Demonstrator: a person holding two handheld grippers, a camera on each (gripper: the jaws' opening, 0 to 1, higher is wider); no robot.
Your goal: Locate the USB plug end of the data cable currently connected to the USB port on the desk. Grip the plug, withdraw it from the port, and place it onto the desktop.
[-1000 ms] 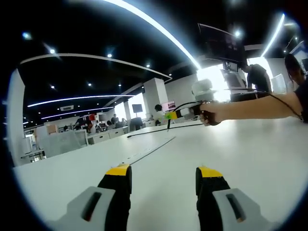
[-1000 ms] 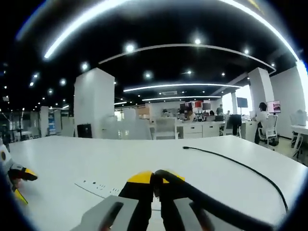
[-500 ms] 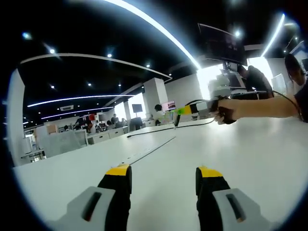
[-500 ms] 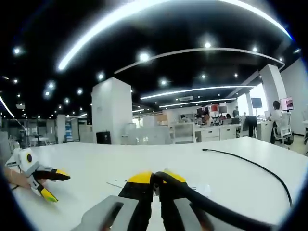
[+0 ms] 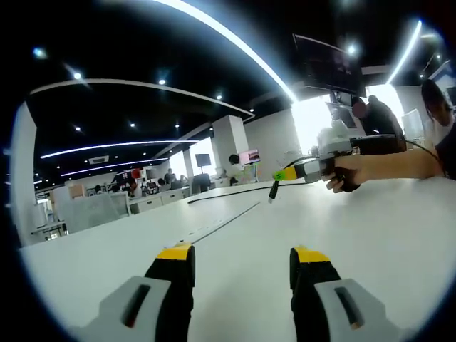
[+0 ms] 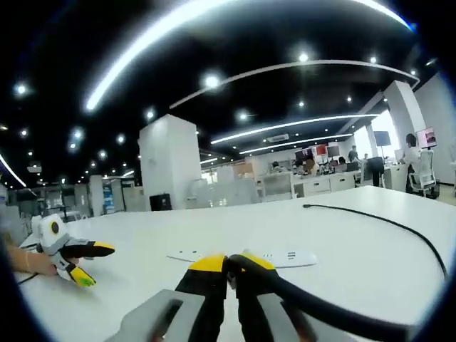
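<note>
My right gripper is shut on the black data cable, which runs back past the jaws to the lower right. In the left gripper view the right gripper hovers above the white desk in a person's hand, and the USB plug hangs just below its tips. The flat white port strip lies on the desk just ahead of the right jaws, and the same port strip shows as a thin line. My left gripper is open and holds nothing. That left gripper also appears far left.
The rest of the cable trails over the desk towards its far edge. The person's forearm reaches in from the right. A monitor stands behind it. Office desks, chairs and people fill the background beyond the desk.
The right gripper has drawn back from the port strip with the plug, moving right and slightly down in the left gripper view. The left gripper has stayed still.
</note>
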